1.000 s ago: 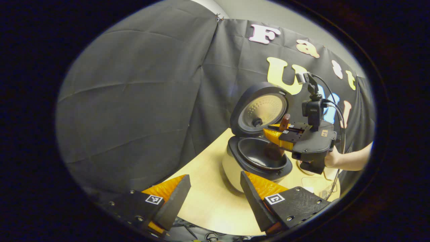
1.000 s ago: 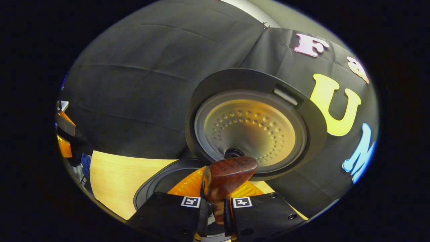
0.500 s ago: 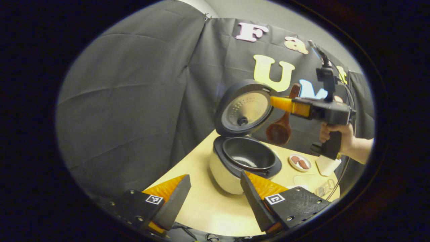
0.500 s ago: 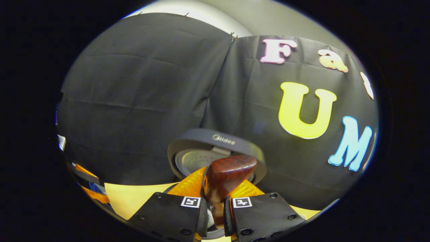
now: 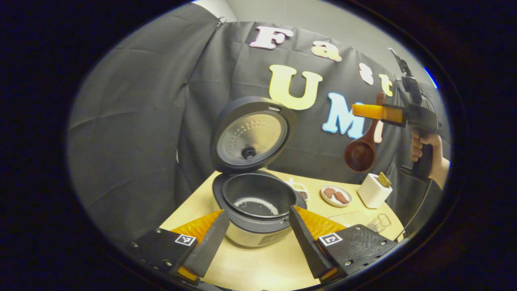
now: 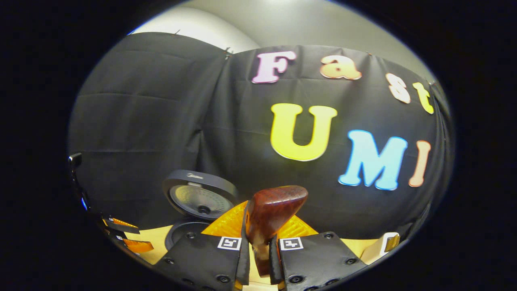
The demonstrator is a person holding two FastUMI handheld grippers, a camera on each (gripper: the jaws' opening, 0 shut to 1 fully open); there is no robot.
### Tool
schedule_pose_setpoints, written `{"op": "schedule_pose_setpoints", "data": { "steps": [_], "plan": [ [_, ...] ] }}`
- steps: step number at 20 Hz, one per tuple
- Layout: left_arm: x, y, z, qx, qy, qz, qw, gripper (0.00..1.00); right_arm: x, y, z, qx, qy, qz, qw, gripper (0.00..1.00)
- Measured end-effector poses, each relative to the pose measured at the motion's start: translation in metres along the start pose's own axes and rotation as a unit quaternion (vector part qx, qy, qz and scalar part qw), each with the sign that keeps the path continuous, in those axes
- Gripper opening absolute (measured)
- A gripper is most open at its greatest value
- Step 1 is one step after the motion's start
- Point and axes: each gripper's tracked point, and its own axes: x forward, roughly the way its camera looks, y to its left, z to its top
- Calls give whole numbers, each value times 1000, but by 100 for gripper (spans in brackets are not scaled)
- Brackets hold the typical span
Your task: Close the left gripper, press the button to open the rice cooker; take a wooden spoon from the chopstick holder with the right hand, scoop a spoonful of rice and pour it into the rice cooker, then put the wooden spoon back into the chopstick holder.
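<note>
Left gripper view: my right claw point(image 5: 373, 113) gripped the wooden spoon point(image 5: 361, 149), bowl hanging above the chopstick holder point(image 5: 373, 190) at frame right; left claw point(image 5: 254, 238) open.

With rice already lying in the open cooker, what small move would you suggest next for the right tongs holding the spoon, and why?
Probably lower the right tongs toward the white holder. They grip the wooden spoon by its handle, bowl hanging down, almost above the holder. Rice already lies in the rice cooker, so putting the spoon back looks like the remaining step.
</note>
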Motion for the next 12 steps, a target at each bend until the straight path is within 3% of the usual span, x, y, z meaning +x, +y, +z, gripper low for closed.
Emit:
{"op": "schedule_pose_setpoints", "data": {
  "steps": [6,11,12],
  "plan": [
    [12,-44,10,26,4,-18,1000,93,-56,-119,-56,96,38,-105,989,20],
    [12,-85,17,18,2,-14,1000,96,-100,-201,-118,187,83,-167,965,17],
    [11,-93,17,17,3,-12,1000,92,-110,-213,-132,194,89,-180,960,21]
  ]
}}
